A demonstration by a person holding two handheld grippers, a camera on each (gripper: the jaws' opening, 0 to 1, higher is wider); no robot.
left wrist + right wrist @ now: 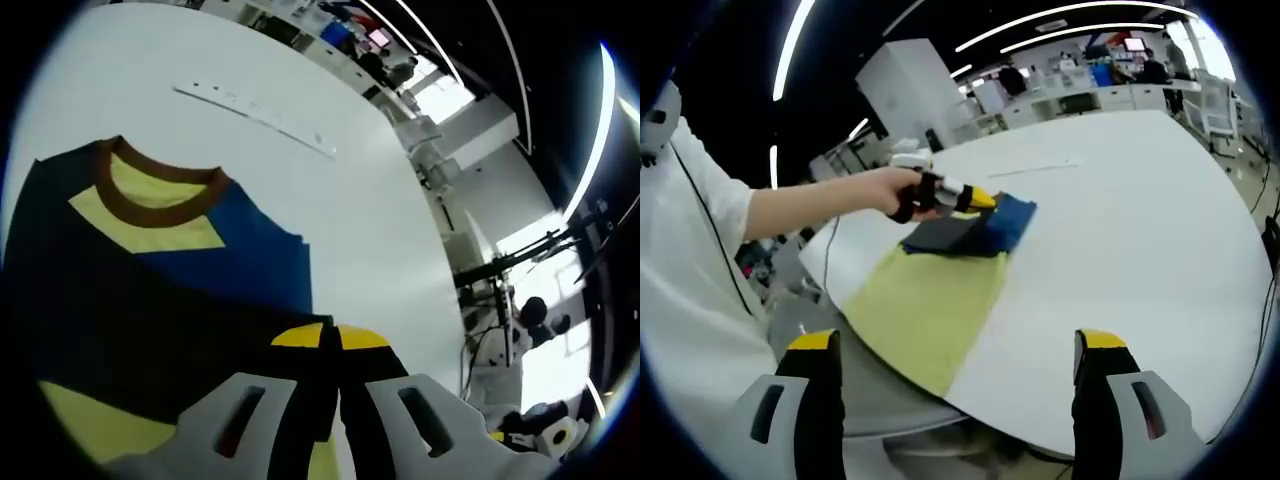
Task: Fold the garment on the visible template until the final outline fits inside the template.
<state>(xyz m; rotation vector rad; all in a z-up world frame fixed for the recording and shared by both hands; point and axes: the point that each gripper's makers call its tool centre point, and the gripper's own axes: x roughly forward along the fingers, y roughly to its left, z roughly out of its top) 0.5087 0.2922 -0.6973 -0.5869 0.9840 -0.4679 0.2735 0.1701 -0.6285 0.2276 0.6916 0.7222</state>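
Two white jaws of the left gripper [338, 375] pinch tight on dark cloth of the garment [190, 290]. Their yellow tips press together on the fold. In the left gripper view, the shirt lies flat on the white desk [370, 220], its brown collar [150, 195] facing the far edge. A thin strip [255, 118] lies further off on the desk.

In the right gripper view, the right gripper [958, 365] is wide open and holds nothing. It hangs off the near edge of the desk [1140, 250]. The garment [930, 300] reaches that near edge. A person's hand [890, 190] holds the left gripper [975, 200] on the blue part.
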